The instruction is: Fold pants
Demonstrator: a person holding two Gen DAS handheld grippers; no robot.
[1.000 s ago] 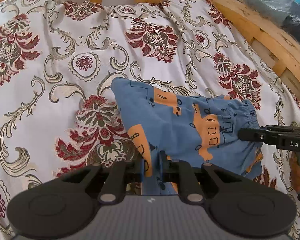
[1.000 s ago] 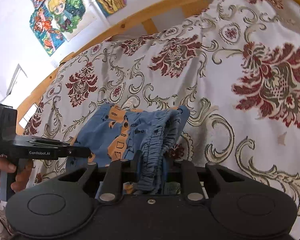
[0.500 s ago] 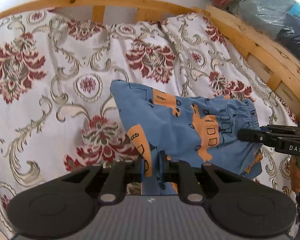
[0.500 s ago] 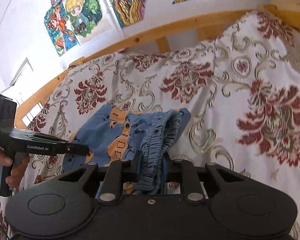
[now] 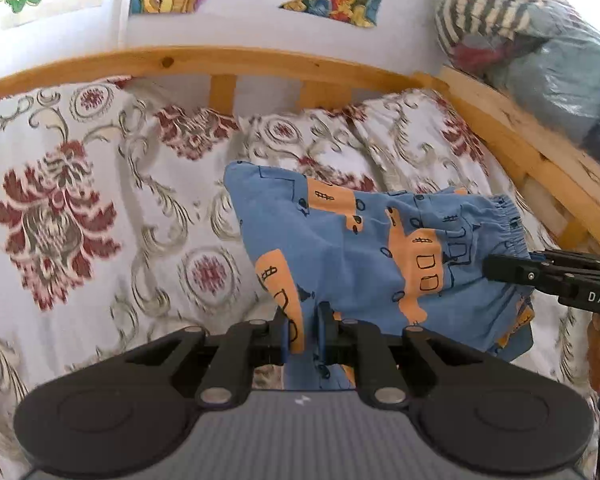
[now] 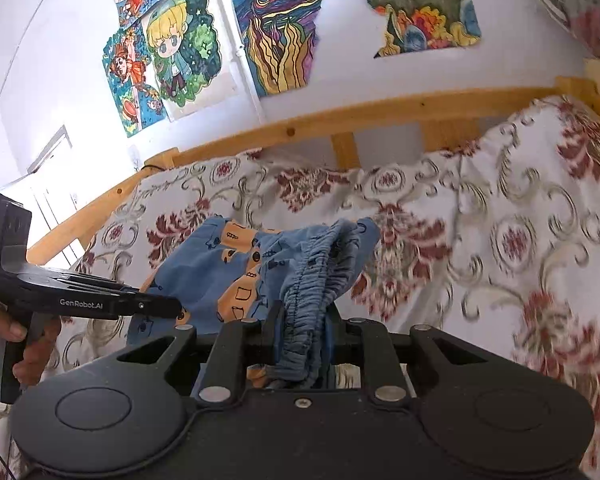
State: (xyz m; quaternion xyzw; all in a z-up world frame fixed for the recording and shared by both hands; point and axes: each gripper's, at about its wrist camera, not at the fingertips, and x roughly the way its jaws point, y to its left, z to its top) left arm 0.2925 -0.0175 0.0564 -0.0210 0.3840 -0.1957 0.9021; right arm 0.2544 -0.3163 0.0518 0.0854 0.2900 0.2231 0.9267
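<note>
The pants [image 5: 364, 248] are small, blue with orange shapes, and hang lifted above the floral bedspread [image 5: 100, 208]. My left gripper [image 5: 303, 330] is shut on the leg end of the pants. My right gripper [image 6: 300, 336] is shut on the bunched elastic waistband [image 6: 312, 280]. The pants [image 6: 220, 268] stretch between both grippers. The right gripper shows at the right of the left wrist view [image 5: 540, 272], and the left gripper shows at the left of the right wrist view [image 6: 112, 300].
A wooden bed rail [image 5: 220, 60] runs along the back and right side. A pile of clothes and bags [image 5: 540, 52] sits beyond the right rail. Colourful drawings [image 6: 180, 40] hang on the white wall.
Both grippers have risen and tilted up with the pants still held, so the wall and drawings now show. The pants have lifted off the bedspread.
</note>
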